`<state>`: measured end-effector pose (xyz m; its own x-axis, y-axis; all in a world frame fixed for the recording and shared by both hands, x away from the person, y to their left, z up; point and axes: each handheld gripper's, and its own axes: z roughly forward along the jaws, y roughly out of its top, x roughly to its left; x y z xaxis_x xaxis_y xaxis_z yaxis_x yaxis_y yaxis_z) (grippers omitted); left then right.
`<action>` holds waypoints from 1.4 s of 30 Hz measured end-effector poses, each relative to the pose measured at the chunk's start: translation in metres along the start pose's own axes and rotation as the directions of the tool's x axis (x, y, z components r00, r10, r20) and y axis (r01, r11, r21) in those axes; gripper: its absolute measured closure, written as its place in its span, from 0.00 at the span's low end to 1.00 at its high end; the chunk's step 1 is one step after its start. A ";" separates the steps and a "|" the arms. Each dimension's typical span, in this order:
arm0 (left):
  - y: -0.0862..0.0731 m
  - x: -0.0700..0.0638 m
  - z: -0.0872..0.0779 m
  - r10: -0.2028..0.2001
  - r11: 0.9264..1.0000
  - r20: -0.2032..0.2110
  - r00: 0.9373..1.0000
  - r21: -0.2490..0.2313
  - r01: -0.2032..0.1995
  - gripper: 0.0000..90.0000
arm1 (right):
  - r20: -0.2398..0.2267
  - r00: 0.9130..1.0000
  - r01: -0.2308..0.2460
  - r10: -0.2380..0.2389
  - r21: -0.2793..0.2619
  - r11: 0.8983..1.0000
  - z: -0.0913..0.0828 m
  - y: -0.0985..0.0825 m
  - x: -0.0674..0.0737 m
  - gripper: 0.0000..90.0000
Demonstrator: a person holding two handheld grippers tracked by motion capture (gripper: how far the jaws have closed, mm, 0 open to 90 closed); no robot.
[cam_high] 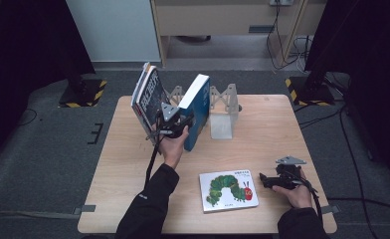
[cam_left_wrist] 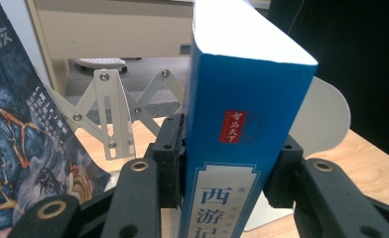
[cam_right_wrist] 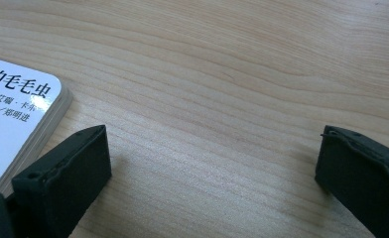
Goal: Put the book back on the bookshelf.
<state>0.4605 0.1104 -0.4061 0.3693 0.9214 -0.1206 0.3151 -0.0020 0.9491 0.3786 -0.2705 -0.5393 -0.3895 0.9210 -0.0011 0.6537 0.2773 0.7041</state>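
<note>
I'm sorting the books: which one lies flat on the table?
The caterpillar picture book, flat near the right tool; the blue book and dark-covered book stand in the rack.

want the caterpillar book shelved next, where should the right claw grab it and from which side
Probably by the right-hand edge of the caterpillar book, coming in level from the right, where the right claw already rests open beside it. The book lies flat on the table, so only its thin edges offer a hold; one jaw would need to slip under that edge, the other press on the cover.
</note>
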 end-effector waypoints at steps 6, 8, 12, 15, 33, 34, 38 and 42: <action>0.003 -0.005 0.013 -0.024 1.000 -0.002 1.000 -0.004 0.024 0.64 | -0.001 1.000 0.000 0.000 0.000 1.000 0.000 0.000 0.001 0.01; 0.004 -0.005 0.017 -0.026 1.000 -0.003 1.000 -0.003 0.026 0.64 | -0.003 1.000 0.003 -0.003 0.000 1.000 0.000 0.000 0.001 0.01; 0.004 -0.004 0.021 -0.018 1.000 0.010 1.000 -0.012 0.018 0.62 | -0.003 1.000 0.004 -0.004 -0.002 1.000 0.000 0.000 0.001 0.01; -0.001 -0.003 0.017 -0.015 1.000 0.030 0.999 0.002 0.015 0.61 | -0.002 1.000 0.007 -0.007 -0.001 1.000 0.000 0.000 0.001 0.01; -0.009 -0.015 0.023 -0.016 0.999 0.048 0.999 0.041 0.014 0.61 | -0.006 1.000 0.005 -0.005 -0.002 1.000 0.000 0.000 0.002 0.01; -0.009 -0.016 0.025 -0.015 0.999 0.052 0.999 0.041 0.013 0.60 | -0.006 1.000 0.005 -0.005 -0.002 1.000 0.000 0.000 0.002 0.01; -0.008 -0.020 0.030 -0.009 0.999 0.069 0.998 0.041 0.006 0.58 | -0.006 1.000 0.006 -0.006 -0.002 1.000 0.000 0.000 0.002 0.01; -0.011 -0.019 0.030 -0.001 0.999 0.083 0.997 0.032 -0.002 0.57 | -0.007 1.000 0.006 -0.006 -0.002 1.000 0.000 0.000 0.002 0.01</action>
<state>0.4761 0.0812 -0.4228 0.4402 0.8861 -0.1454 0.3422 -0.0159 0.9395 0.3781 -0.2690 -0.5394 -0.3980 0.9174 -0.0008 0.6497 0.2825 0.7057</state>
